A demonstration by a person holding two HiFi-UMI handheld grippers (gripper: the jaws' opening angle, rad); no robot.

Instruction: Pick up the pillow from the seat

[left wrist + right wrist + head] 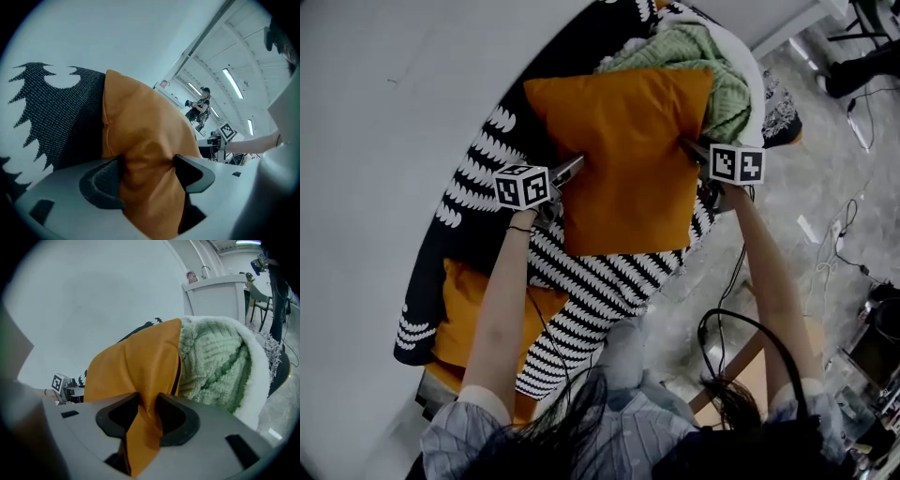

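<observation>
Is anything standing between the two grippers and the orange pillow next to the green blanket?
Nothing visible does. The left gripper has the pillow bunched between its jaws at one side edge, and the right gripper pinches the opposite edge. The green blanket lies behind the pillow, beside the right gripper, not in between.

Patterned seat (pixel 602 281) under pillow (pixel 628 159), blanket (pixel 703 58)

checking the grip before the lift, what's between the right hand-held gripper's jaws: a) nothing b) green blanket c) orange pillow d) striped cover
c: the right hand-held gripper pinches a fold of the orange pillow; the green blanket lies beside it, outside the jaws.
</observation>
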